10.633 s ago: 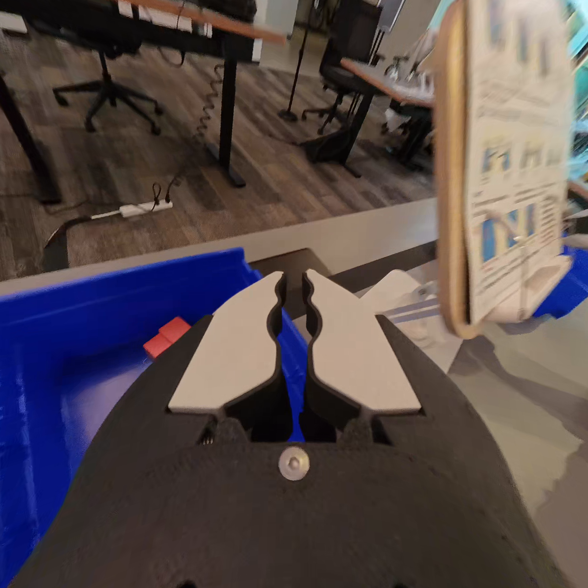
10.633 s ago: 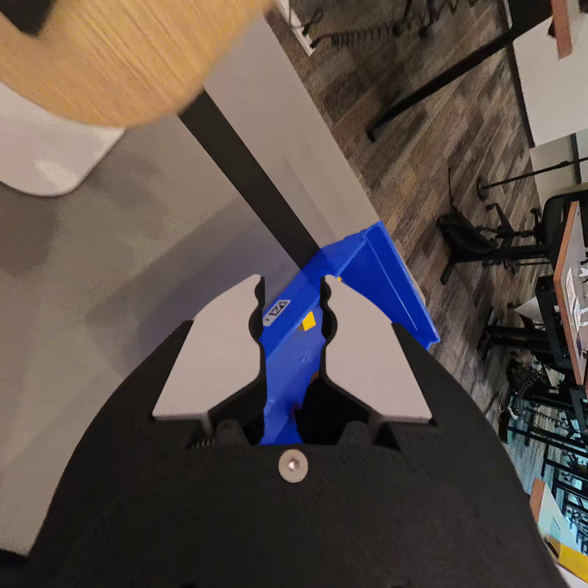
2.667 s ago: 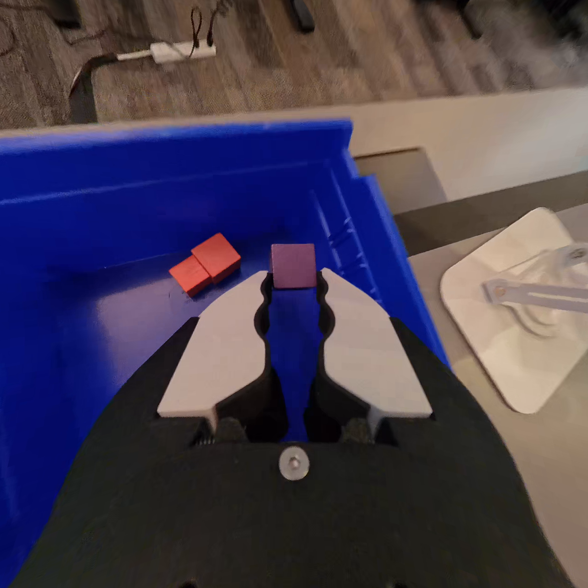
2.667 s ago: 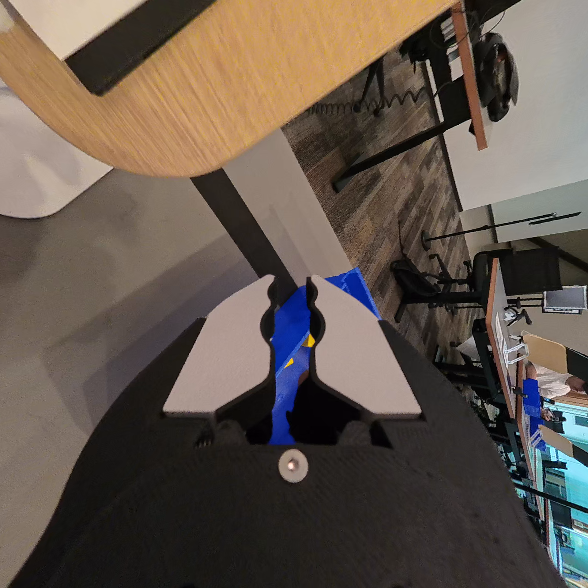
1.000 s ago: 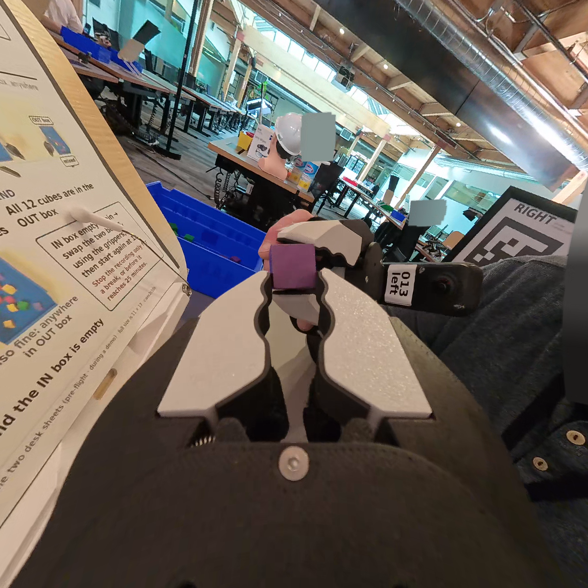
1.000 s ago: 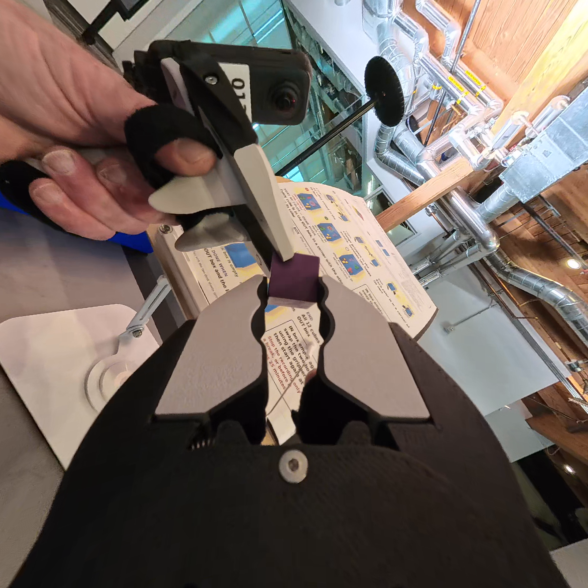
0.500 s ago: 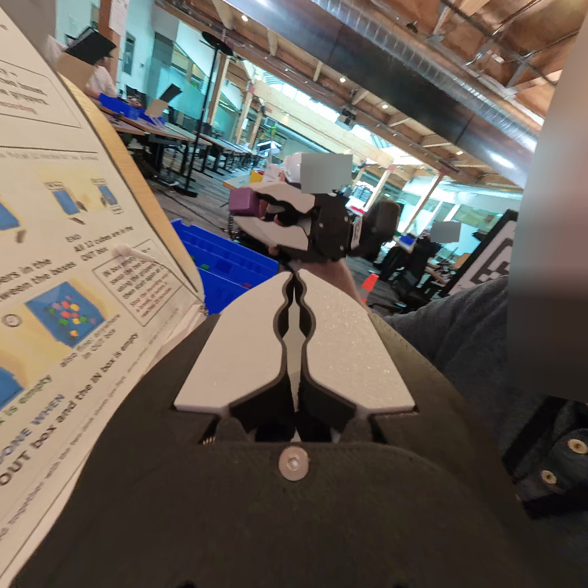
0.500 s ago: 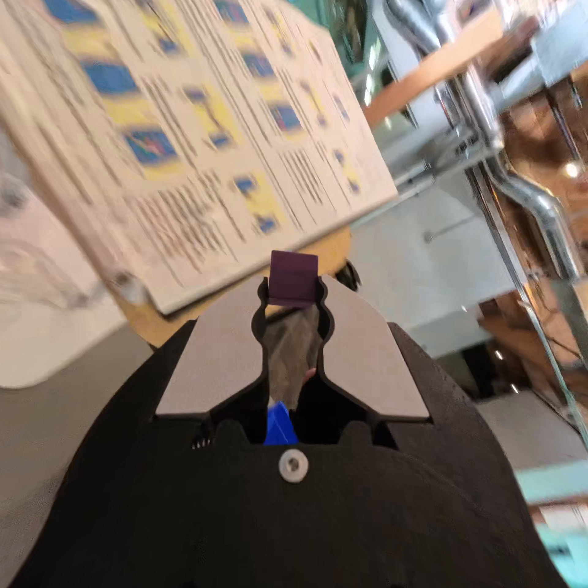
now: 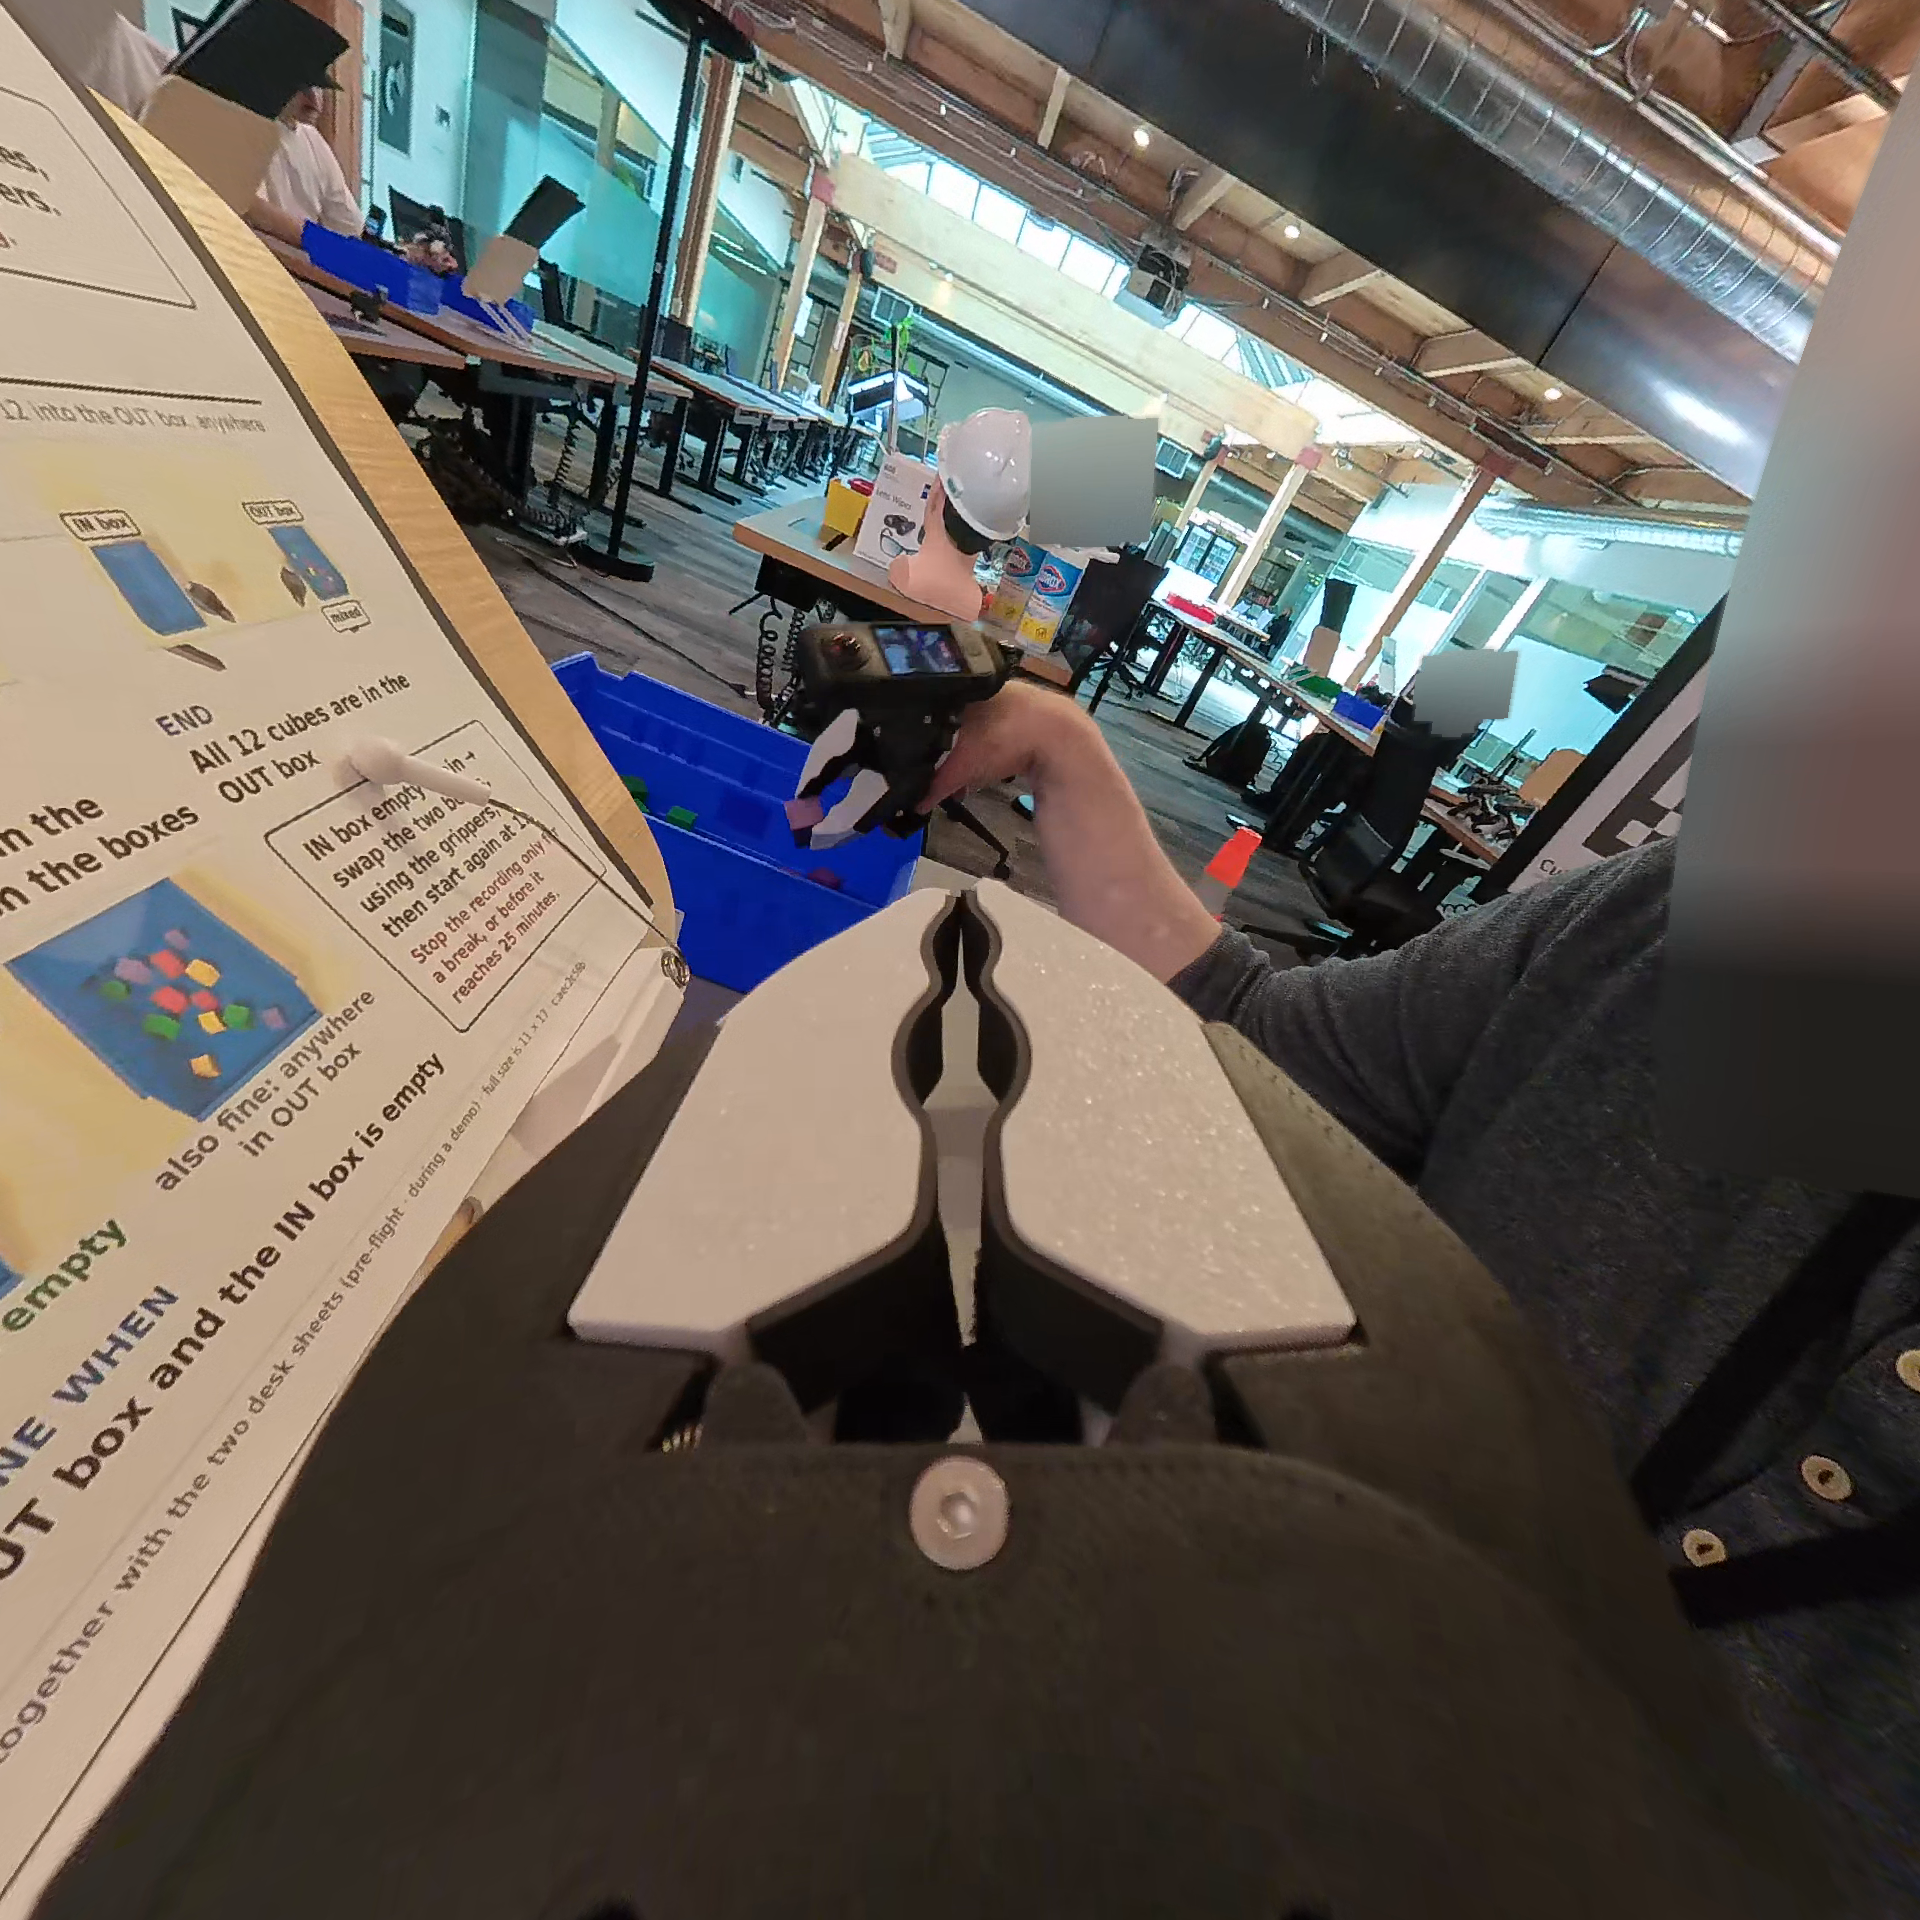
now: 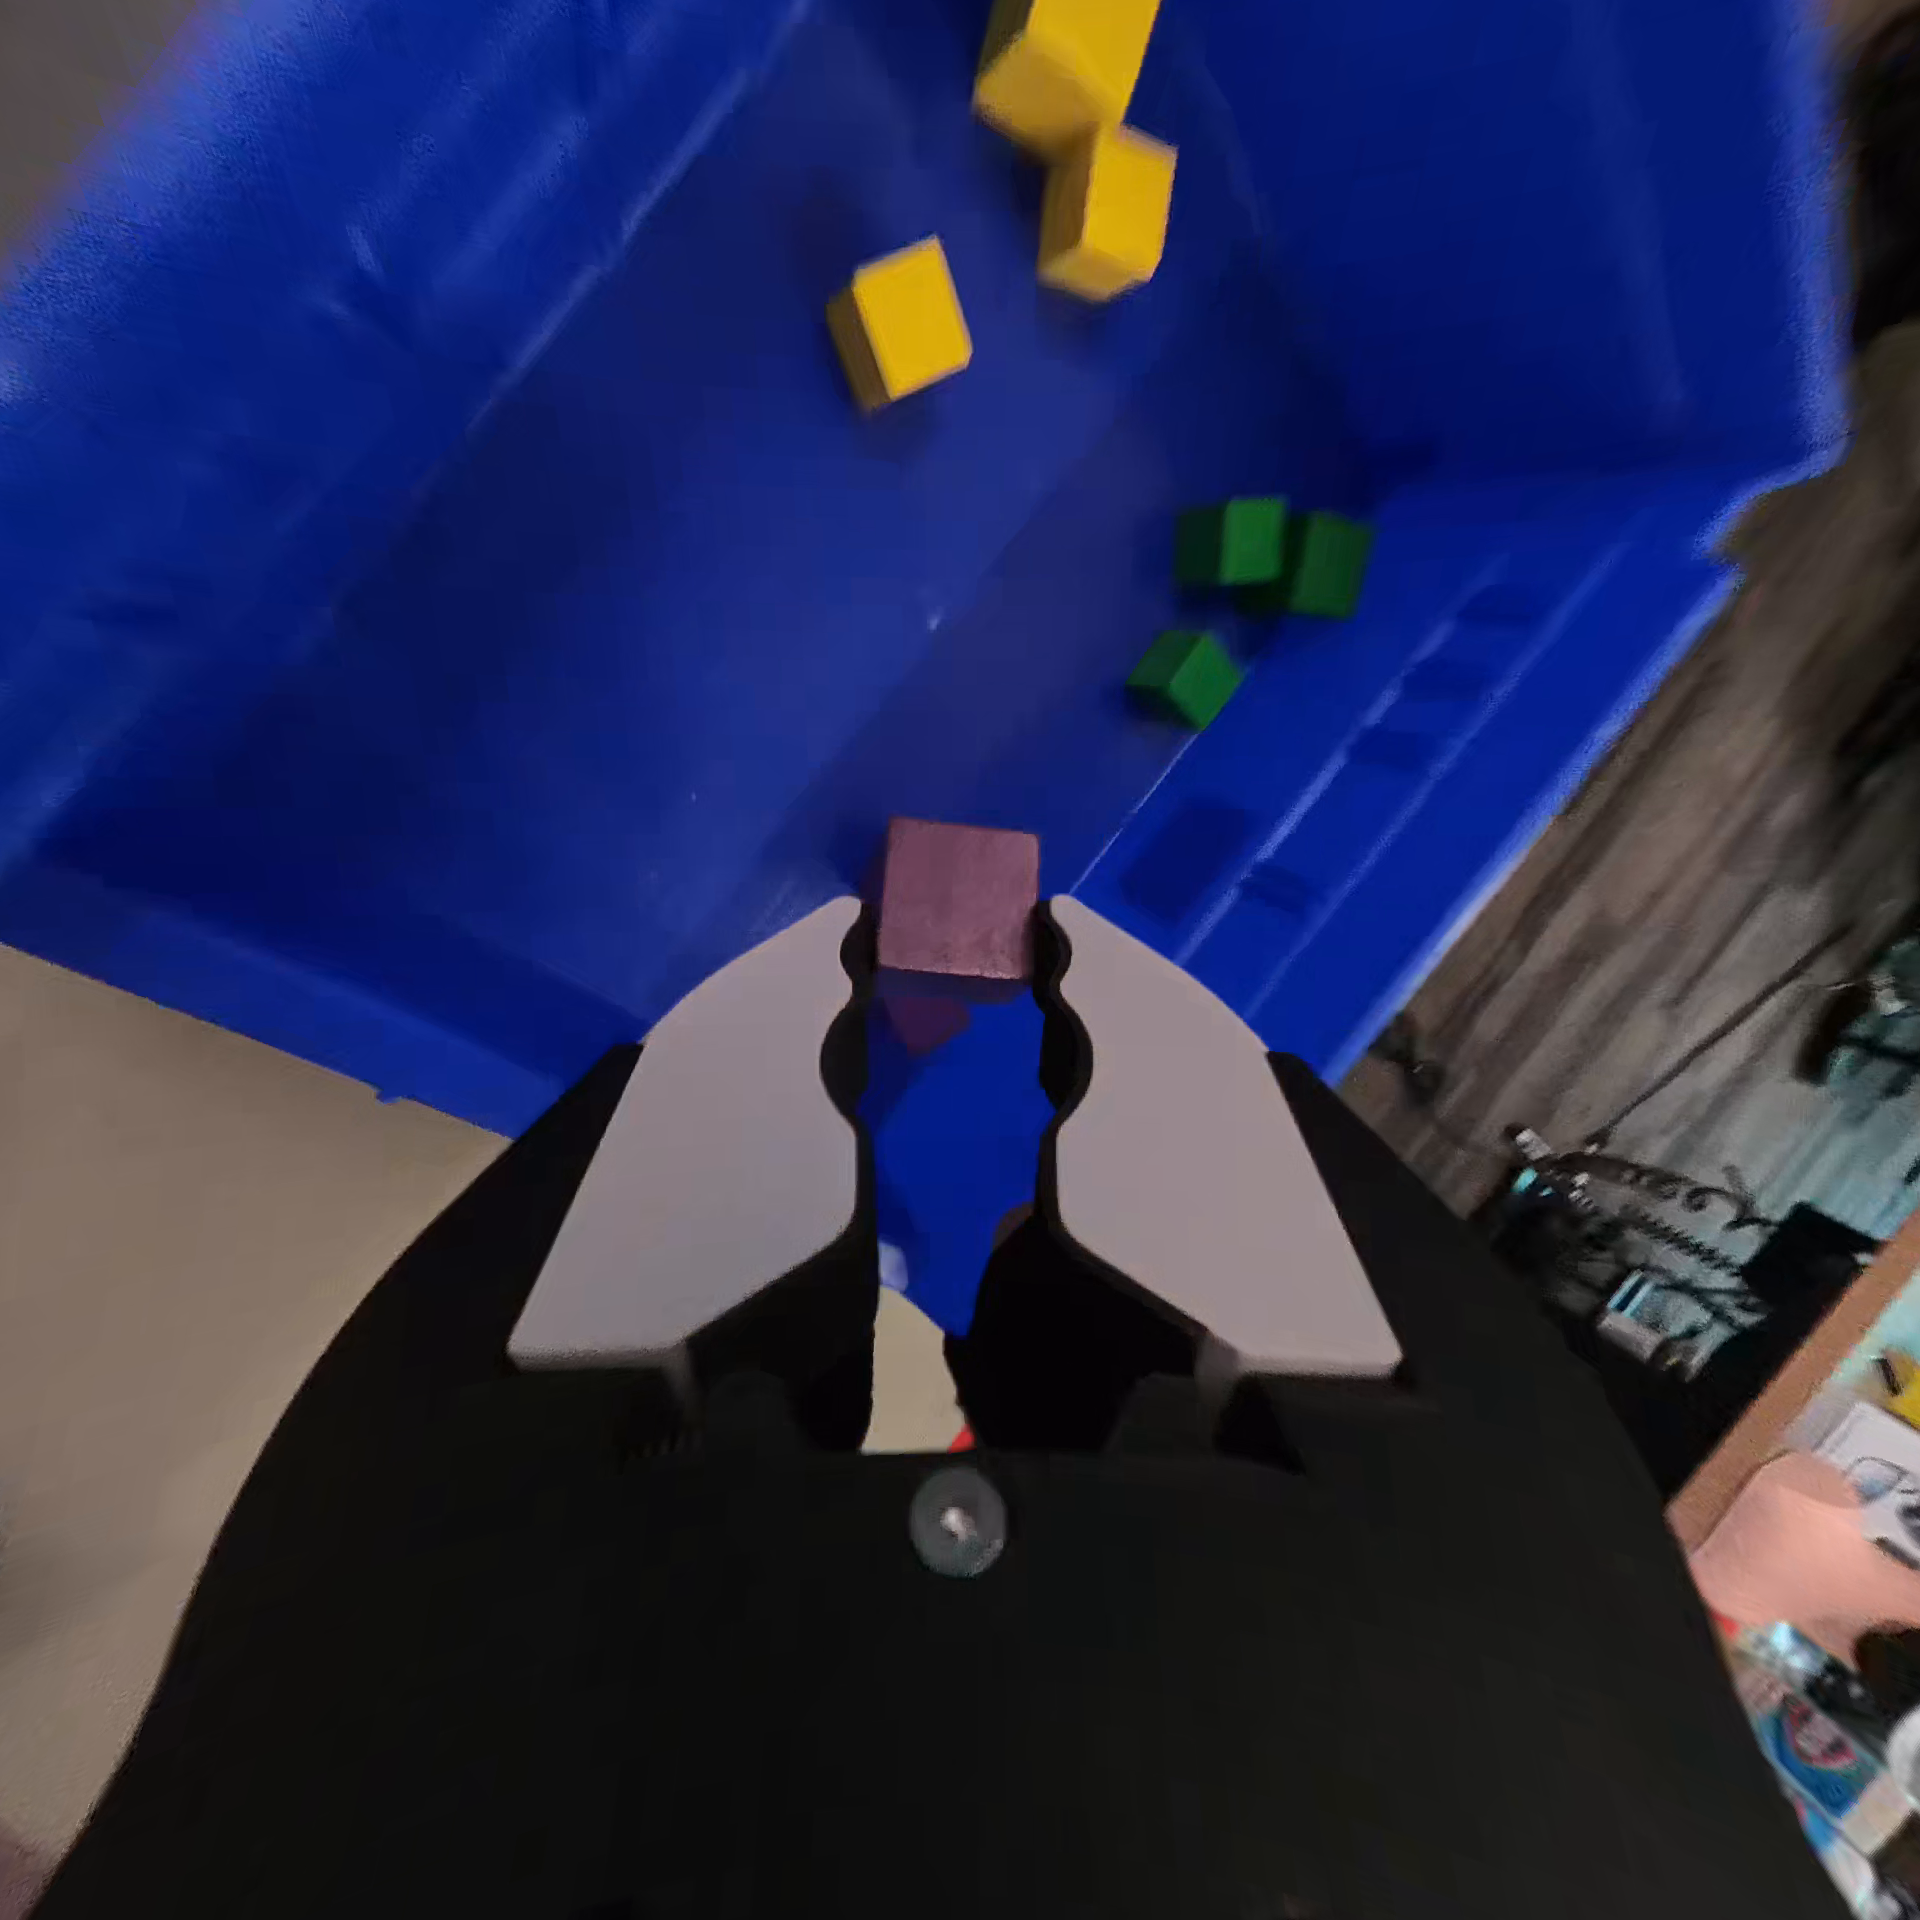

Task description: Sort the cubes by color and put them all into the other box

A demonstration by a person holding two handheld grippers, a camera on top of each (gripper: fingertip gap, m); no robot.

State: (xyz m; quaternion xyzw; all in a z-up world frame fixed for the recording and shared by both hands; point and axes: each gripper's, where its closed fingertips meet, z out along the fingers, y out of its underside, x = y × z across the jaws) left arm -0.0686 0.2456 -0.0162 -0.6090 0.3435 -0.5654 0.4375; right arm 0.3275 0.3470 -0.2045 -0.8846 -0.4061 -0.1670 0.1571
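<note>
A grey table (image 10: pixel 156 1195) carries a blue box (image 10: pixel 416 520) just ahead of the right gripper (image 10: pixel 956 925); yellow, green and purple cubes lie inside the box.

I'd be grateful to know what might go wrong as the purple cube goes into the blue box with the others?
1. The right tool grips the purple cube only at its fingertips, so it may slip early.
2. Another purple cube lies just below; a drop could bounce off it toward the green cubes.
3. It hangs near the blue box's ribbed wall.
</note>
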